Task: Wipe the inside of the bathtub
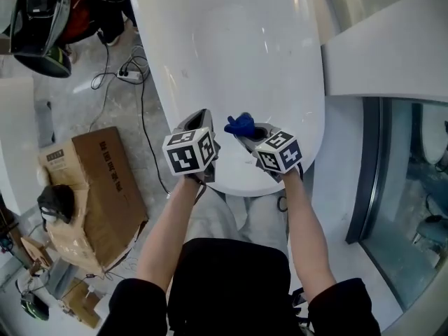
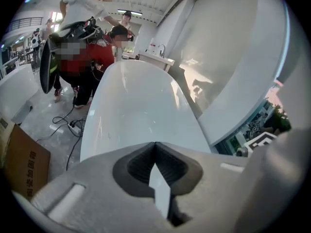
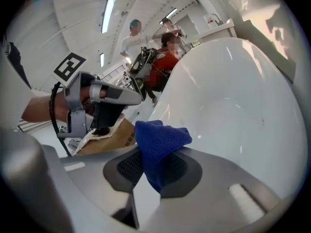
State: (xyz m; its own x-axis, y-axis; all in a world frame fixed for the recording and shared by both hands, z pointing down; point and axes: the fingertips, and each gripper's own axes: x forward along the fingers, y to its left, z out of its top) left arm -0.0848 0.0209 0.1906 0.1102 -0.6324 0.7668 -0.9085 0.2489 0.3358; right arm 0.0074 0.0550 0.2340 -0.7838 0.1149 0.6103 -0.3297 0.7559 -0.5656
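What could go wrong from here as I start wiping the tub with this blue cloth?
1. The right claw pinches only a small fold of the blue cloth. Dragging it across the bathtub may pull it free.
2. The cloth is a small bunch, so hard claw edges might scrape the glossy surface.
3. A power strip and cables lie on the floor beside the tub and could snag a foot as you lean in.

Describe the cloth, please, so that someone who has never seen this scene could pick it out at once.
Find the big white bathtub; over its near end two grippers sit side by side. The cloth pokes from the right gripper's shut jaws. It is small and deep blue against the white bathtub; the left gripper holds nothing.
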